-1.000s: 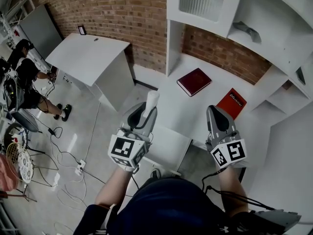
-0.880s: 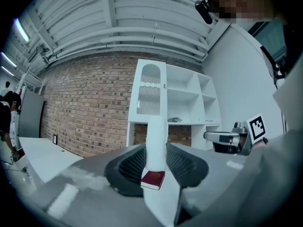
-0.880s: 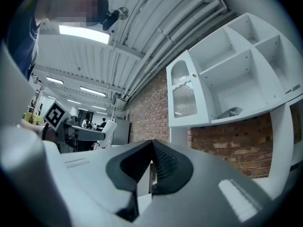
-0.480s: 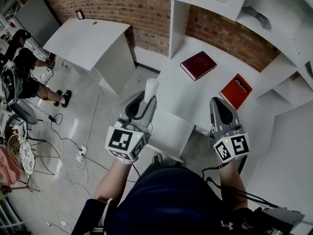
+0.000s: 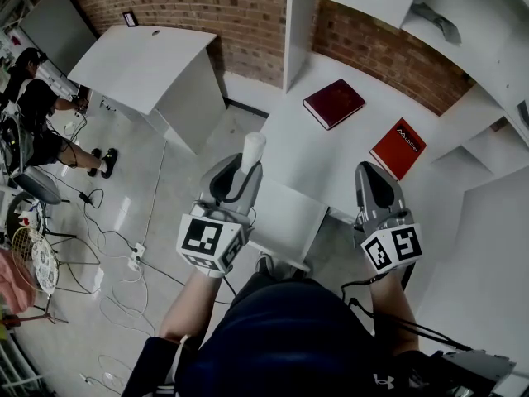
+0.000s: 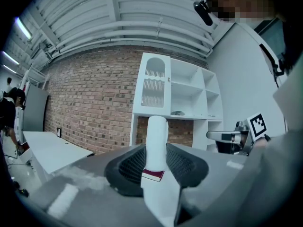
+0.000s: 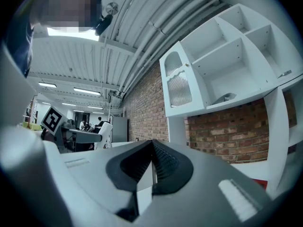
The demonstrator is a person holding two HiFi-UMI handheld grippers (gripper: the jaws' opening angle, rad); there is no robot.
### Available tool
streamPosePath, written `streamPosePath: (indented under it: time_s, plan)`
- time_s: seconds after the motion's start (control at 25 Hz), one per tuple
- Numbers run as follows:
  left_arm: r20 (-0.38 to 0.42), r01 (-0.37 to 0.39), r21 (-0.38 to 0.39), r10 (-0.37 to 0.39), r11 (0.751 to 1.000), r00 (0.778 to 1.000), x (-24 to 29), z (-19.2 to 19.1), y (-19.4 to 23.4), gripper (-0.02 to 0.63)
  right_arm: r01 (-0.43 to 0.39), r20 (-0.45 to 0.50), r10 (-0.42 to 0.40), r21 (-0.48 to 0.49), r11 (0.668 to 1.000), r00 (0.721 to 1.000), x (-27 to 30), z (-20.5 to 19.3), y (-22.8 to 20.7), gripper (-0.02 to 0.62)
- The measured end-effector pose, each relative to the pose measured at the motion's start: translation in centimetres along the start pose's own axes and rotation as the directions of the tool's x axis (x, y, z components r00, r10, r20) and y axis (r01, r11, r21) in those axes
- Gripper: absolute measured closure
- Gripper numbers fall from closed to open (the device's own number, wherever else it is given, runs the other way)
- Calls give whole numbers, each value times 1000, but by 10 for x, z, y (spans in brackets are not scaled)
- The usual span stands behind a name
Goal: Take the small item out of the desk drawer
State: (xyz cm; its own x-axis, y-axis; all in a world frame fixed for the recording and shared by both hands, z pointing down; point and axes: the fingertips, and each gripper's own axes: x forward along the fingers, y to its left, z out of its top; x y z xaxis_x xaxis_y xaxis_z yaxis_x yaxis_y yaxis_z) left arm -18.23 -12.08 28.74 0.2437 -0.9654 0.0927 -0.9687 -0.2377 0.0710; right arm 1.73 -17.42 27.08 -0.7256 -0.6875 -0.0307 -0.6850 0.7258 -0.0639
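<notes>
The left tool [image 5: 240, 174] points level, forearm stretched forward, grasping a white tube [image 5: 254, 149] that juts past its tips. The right tool [image 5: 370, 174], level at the worktop's [image 5: 331, 160] edge, is clenched empty.

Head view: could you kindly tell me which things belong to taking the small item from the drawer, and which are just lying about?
Job: white tube, gripped by the left gripper; white desk.
Lying about: dark red book; red book; shelf unit; second desk by the brick wall.
</notes>
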Motion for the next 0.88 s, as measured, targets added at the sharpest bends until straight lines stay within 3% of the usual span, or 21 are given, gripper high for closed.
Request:
streamPosePath:
  time_s: [0.88]
  plan:
    - [-10, 1, -6, -1, 1000, 1000, 0, -5, -4, 463, -4, 4, 4, 13, 1000, 1000, -3, -3, 1, 594]
